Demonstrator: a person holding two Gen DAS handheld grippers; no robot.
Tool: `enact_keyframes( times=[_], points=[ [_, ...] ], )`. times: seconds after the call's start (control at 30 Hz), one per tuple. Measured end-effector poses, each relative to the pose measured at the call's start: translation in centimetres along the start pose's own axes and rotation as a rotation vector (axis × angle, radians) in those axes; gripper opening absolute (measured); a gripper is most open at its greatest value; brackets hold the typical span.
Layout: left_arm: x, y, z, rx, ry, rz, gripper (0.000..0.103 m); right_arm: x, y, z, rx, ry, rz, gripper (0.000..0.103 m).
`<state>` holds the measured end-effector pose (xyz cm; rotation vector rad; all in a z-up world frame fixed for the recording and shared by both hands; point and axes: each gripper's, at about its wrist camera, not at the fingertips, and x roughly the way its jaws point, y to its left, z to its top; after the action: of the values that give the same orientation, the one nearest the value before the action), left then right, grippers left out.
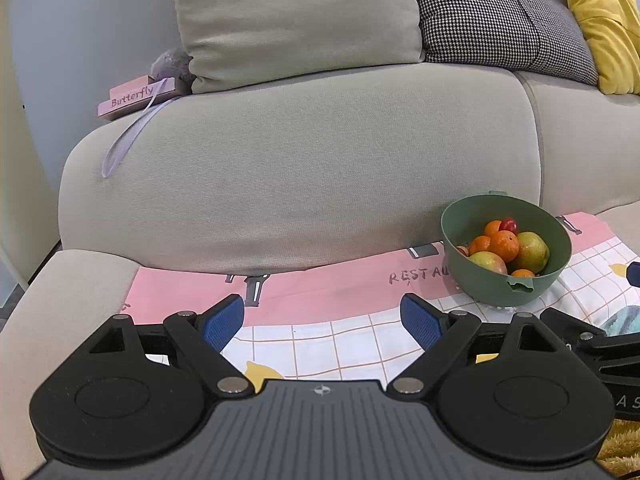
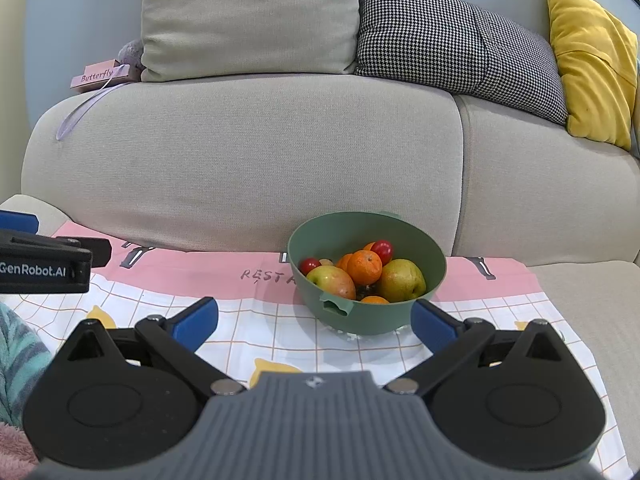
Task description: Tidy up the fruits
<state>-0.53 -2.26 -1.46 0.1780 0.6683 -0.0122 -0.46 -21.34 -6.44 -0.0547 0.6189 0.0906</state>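
A green bowl (image 2: 432, 276) stands on a pink and white checked cloth (image 2: 256, 320) laid on the sofa seat. It holds oranges (image 2: 363, 266), a yellow-green pear (image 2: 401, 280), an apple (image 2: 334, 280) and small red fruits (image 2: 382, 249). The bowl also shows in the left wrist view (image 1: 464, 220), to the right. My right gripper (image 2: 314, 318) is open and empty, just in front of the bowl. My left gripper (image 1: 322, 320) is open and empty over the cloth, left of the bowl. The left gripper's body shows at the left edge of the right wrist view (image 2: 44, 264).
The beige sofa backrest (image 2: 256, 152) rises right behind the bowl. A beige cushion (image 2: 248, 16), a houndstooth cushion (image 2: 448, 36) and a yellow cushion (image 2: 592, 60) lean on it. A pink "Butterfly" box (image 2: 98, 76) sits at the backrest's left. A teal striped fabric (image 2: 16, 352) lies lower left.
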Motion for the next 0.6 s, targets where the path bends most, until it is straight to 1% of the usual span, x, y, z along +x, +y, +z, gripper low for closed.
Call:
enact_keyframes(
  times=[0.6],
  points=[
    [-0.35,0.02,0.06,-0.010,0.004,0.009,0.103,0.04,0.06,-0.26,0.006,0.013,-0.003,0.099]
  ],
)
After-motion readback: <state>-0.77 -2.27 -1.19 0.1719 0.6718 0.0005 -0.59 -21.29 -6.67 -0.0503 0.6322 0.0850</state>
